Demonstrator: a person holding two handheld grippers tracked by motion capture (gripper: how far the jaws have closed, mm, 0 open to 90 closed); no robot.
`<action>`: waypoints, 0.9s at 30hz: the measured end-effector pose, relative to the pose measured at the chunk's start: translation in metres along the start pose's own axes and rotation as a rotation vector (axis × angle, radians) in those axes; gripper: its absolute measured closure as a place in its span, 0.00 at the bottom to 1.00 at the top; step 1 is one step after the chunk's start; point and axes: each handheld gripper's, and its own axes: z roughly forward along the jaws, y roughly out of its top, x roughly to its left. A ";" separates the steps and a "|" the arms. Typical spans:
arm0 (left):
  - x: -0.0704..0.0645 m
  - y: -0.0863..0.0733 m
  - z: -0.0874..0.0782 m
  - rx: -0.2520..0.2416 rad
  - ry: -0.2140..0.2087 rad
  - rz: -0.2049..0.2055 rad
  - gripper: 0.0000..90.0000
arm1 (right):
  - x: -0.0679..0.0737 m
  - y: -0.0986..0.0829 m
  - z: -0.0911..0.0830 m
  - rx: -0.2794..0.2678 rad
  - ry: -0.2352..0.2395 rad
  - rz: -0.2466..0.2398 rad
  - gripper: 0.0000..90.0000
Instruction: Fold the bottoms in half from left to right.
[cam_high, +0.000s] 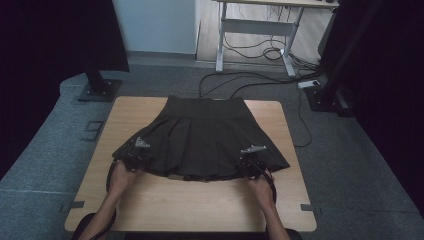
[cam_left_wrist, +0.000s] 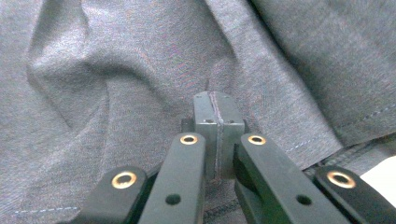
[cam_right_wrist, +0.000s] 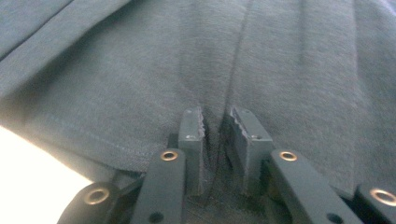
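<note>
A: What lies on the table?

B: A dark pleated skirt (cam_high: 202, 137), spread flat in the middle of the light wooden table (cam_high: 165, 200), waistband at the far edge, hem toward the person. The cloth is a soft, matte knit with stitched hems and shallow folds.

A: And the grippers?

B: The left gripper (cam_left_wrist: 218, 122) has its jaws pressed together on a fold of the skirt near the hem's left corner. The right gripper (cam_right_wrist: 218, 122) sits at the hem's right side, its ridged jaws a little apart with cloth bunched between them.
</note>
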 end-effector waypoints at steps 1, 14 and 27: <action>-0.002 -0.003 -0.003 0.001 -0.015 0.002 1.00 | -0.004 -0.003 -0.002 -0.001 0.000 0.010 0.83; -0.091 -0.015 -0.006 0.030 -0.177 0.165 0.97 | -0.034 -0.025 -0.021 -0.008 -0.020 0.074 0.84; -0.096 0.022 -0.047 -0.114 -0.380 0.146 0.52 | -0.050 -0.040 -0.041 0.019 -0.027 0.099 0.59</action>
